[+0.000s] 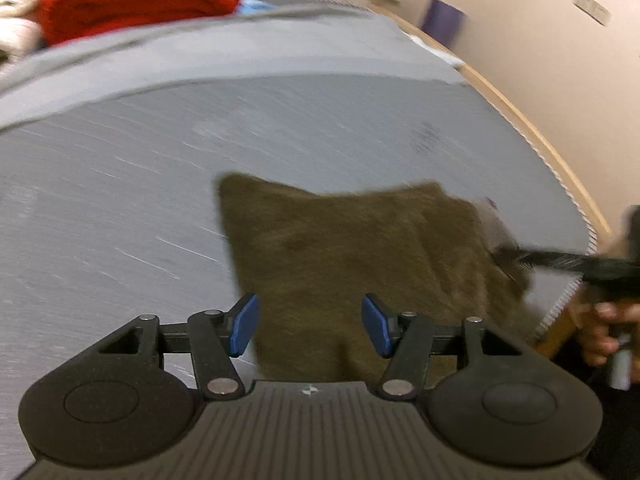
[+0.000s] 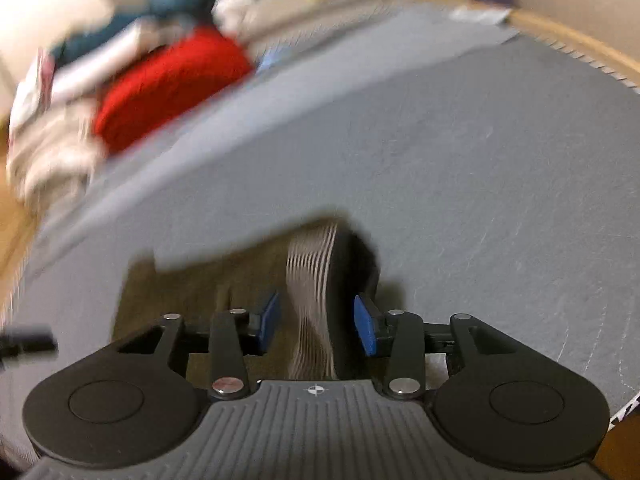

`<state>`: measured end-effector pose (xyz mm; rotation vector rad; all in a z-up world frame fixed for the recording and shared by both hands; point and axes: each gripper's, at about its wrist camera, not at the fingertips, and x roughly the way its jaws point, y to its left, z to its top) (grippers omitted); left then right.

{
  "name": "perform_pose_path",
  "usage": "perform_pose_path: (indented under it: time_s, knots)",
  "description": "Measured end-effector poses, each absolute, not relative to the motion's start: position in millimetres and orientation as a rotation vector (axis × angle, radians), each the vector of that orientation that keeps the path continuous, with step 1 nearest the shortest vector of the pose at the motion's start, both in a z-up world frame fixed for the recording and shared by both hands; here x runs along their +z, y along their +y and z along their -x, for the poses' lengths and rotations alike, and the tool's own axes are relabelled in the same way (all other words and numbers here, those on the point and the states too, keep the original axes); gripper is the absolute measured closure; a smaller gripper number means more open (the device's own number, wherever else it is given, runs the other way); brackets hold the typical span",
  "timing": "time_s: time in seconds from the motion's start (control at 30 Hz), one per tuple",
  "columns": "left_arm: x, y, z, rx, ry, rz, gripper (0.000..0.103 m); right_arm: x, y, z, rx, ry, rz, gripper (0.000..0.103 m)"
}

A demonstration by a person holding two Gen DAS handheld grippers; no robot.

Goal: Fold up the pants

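Observation:
Olive-brown pants [image 1: 352, 252] lie folded on the grey table cover [image 1: 120, 200]. My left gripper [image 1: 310, 328] is open just above their near edge, with nothing between its blue pads [image 1: 244, 324]. The right gripper's dark body [image 1: 600, 268] shows blurred at the pants' right edge in the left wrist view. In the right wrist view my right gripper [image 2: 318, 326] is open over the pants [image 2: 192, 288]. A dark ribbed object [image 2: 320, 280], blurred, stands between its pads; I cannot tell what it is.
A folded red garment [image 1: 136, 0] and white laundry [image 1: 16, 4] sit at the far left, also in the right wrist view [image 2: 168, 84]. The table's wooden edge [image 1: 520, 120] runs along the right by a beige wall. A purple object [image 1: 444, 20] stands far back.

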<state>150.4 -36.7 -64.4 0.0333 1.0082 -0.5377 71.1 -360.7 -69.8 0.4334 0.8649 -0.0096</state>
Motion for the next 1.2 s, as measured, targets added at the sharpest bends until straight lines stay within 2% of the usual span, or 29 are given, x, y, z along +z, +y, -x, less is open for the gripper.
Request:
perform_pose_path:
  time_s: [0.03,0.07,0.1,0.17,0.23,0.33,0.37,0.47,0.57,0.7,0.77,0.8,0.87,0.97,1.03,1.1,1.2]
  knots:
    - [-71,-43,-149,-0.574,1.038,-0.040,0.043,-79,-358,-73,-0.028,0.932,-0.381,0.055]
    - [-81,-53,-148,-0.615,1.084,-0.070,0.045,-90,-358,-74,-0.064,0.985,-0.346,0.042]
    - [-94,-65,-143,-0.645,1.139,-0.139,0.048,-95,-364,-73,-0.083,1.001,-0.377,0.042]
    - [-122,-87,-131,-0.657,1.210,-0.349,0.049,-97,-378,-73,-0.079,1.005,-0.470,0.042]
    - [-130,-101,-123,-0.676,1.189,-0.466,0.049,-97,-383,-73,-0.076,1.005,-0.495,0.042]
    - [-127,-97,-134,-0.670,1.226,-0.410,0.050,-91,-381,-70,-0.085,0.978,-0.488,0.043]
    - [-126,-97,-136,-0.671,1.229,-0.405,0.050,-86,-381,-68,-0.101,0.946,-0.478,0.047]
    - [-121,-102,-133,-0.706,1.191,-0.435,0.050,-61,-380,-58,-0.119,0.794,-0.437,0.046]
    - [-105,-98,-145,-0.707,1.132,-0.321,0.049,-49,-375,-67,-0.052,0.706,-0.423,0.046]
    - [-88,-89,-168,-0.622,1.041,-0.210,0.047,-73,-359,-101,-0.022,0.803,-0.348,0.048]
    - [-87,-85,-178,-0.574,1.018,-0.190,0.047,-98,-367,-116,-0.082,0.914,-0.379,0.042]
    - [-86,-84,-182,-0.553,1.004,-0.186,0.047,-107,-377,-117,-0.104,0.929,-0.443,0.039]
    - [-85,-81,-192,-0.520,0.982,-0.177,0.047,-114,-390,-116,-0.106,0.939,-0.545,0.038]
    - [-84,-75,-206,-0.479,0.953,-0.155,0.048,-110,-387,-114,-0.088,0.925,-0.454,0.038]
    - [-87,-74,-219,-0.459,0.962,-0.136,0.050,-107,-380,-112,-0.081,0.918,-0.443,0.038]
    - [-95,-76,-230,-0.456,0.996,-0.129,0.059,-100,-381,-108,-0.078,0.921,-0.463,0.038]
    - [-115,-79,-245,-0.407,1.071,-0.194,0.063,-79,-378,-82,-0.051,0.904,-0.453,0.039]
